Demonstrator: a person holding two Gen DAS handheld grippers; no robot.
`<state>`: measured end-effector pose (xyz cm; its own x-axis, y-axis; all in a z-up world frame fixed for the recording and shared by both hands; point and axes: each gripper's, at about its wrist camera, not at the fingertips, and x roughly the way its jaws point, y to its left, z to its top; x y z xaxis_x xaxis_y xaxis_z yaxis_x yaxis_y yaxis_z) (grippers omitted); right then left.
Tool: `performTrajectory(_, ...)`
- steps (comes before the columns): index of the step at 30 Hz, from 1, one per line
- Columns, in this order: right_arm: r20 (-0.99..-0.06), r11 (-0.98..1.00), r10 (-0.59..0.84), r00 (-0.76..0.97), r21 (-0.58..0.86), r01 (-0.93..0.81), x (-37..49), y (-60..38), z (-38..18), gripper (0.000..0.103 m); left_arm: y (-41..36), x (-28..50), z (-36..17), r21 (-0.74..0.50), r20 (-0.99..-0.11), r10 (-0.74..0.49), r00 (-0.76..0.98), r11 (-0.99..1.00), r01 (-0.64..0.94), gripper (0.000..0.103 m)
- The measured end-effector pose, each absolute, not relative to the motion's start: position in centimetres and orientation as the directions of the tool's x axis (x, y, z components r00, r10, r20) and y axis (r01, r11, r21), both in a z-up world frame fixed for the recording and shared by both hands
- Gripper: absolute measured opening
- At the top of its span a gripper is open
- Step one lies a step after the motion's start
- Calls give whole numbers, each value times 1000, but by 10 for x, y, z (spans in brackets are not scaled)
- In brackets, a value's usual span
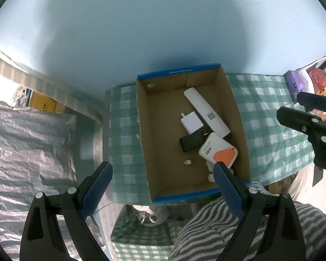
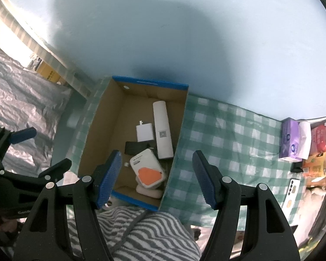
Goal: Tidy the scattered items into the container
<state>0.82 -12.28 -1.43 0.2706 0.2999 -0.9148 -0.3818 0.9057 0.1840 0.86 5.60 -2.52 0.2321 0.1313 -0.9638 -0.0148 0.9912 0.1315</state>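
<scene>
Pale blue wall fills the upper half of both views; below it stands a table (image 2: 239,130) covered with a green-and-white checked cloth. To the left of the table lies crinkled silver-grey sheeting (image 1: 28,143). A cardboard box (image 1: 237,117) with blue rim edges sits on the cloth, its far end against the wall.

Contents of the box, all resting on its floor:
- a long white remote-shaped bar (image 1: 206,112), lying aslant near the right wall;
- a white charger (image 1: 191,122) with prongs, just left of the bar;
- a flat black block (image 1: 191,141), below the charger and touching it;
- a white device with an orange panel (image 1: 218,153), tilted, overlapping the lower end of the bar and propped on pale rounded items beneath it;
- a small white piece (image 1: 187,162), apart from the others.

The left tool (image 1: 163,187) hangs over the near end of the box, fingers spread wide, nothing between the blue pads. The right tool (image 2: 156,180) hangs over the near right corner of the box, likewise spread and empty. Each tool shows at the edge of the other's view.

A striped grey-and-white garment (image 2: 141,235) lies at the near edge. At the table's far right stand a purple tissue pack (image 2: 290,139) and assorted red and orange packages (image 2: 319,143).
</scene>
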Motion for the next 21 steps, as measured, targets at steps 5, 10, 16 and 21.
performTrajectory(5, -915, 904, 301, 270, 185, -385, 10, -124, -14, 66, 55, 8, -25, 133, -964, 134, 231, 991, -18, 95)
performTrajectory(10, -916, 899, 303, 263, 183, -398, 12, -125, -14, 66, 54, 10, -25, 133, -965, 135, 226, 991, -22, 95)
performTrajectory(16, -916, 889, 309, 254, 183, -420, 13, -124, -15, 67, 53, 10, -24, 133, -965, 135, 226, 991, -25, 95)
performTrajectory(21, -916, 882, 315, 248, 186, -434, 15, -123, -16, 66, 52, 10, -23, 139, -964, 144, 225, 990, -36, 95)
